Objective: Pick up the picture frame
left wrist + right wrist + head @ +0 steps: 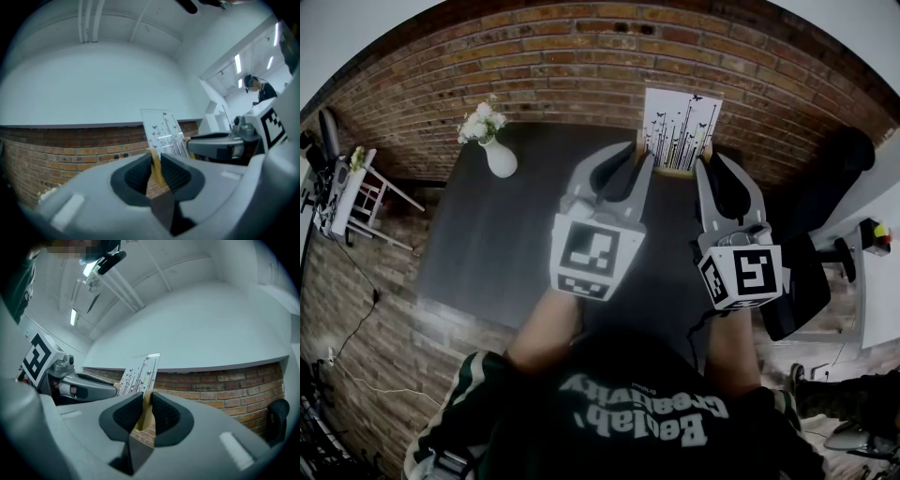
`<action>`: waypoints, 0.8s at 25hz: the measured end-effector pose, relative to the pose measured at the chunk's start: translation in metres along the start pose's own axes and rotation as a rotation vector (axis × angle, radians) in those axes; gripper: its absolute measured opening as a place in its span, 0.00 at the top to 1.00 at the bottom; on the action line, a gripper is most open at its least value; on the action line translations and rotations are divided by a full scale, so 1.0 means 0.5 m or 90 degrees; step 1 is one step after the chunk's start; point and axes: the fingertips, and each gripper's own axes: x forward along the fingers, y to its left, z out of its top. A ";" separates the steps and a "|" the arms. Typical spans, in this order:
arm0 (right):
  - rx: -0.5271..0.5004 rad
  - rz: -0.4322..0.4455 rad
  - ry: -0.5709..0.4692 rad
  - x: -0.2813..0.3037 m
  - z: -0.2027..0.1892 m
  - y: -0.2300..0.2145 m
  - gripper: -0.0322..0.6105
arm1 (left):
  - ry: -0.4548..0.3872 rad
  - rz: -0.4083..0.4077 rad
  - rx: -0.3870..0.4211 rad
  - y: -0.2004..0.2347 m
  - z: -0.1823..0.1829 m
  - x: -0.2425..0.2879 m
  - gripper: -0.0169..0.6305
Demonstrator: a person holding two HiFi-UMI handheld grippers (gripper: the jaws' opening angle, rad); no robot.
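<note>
The picture frame (680,127) is a white print of black stems and butterflies on a pale wooden base. It stands upright at the back edge of the dark table (506,244). My left gripper (626,161) grips its lower left corner, and my right gripper (712,161) grips its lower right corner. In the left gripper view the frame's wooden edge (156,166) runs between the black pads of the left gripper (157,164), which close against it. In the right gripper view the right gripper (146,411) likewise pinches the wooden edge (144,413), with the print (138,373) rising above.
A white vase of flowers (499,155) stands on the table's back left. A brick wall (581,56) runs right behind the frame. A black office chair (825,187) sits to the right, and a white stand (356,197) to the far left.
</note>
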 end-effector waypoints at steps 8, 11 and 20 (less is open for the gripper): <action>0.002 0.000 0.006 -0.001 -0.002 0.000 0.85 | 0.005 -0.003 0.002 -0.001 -0.002 0.000 0.88; 0.002 0.000 0.007 -0.002 -0.001 0.000 0.85 | 0.007 -0.004 0.004 -0.002 -0.001 -0.001 0.88; 0.011 -0.004 0.022 0.002 -0.009 -0.004 0.85 | 0.017 -0.010 0.010 -0.004 -0.006 0.001 0.87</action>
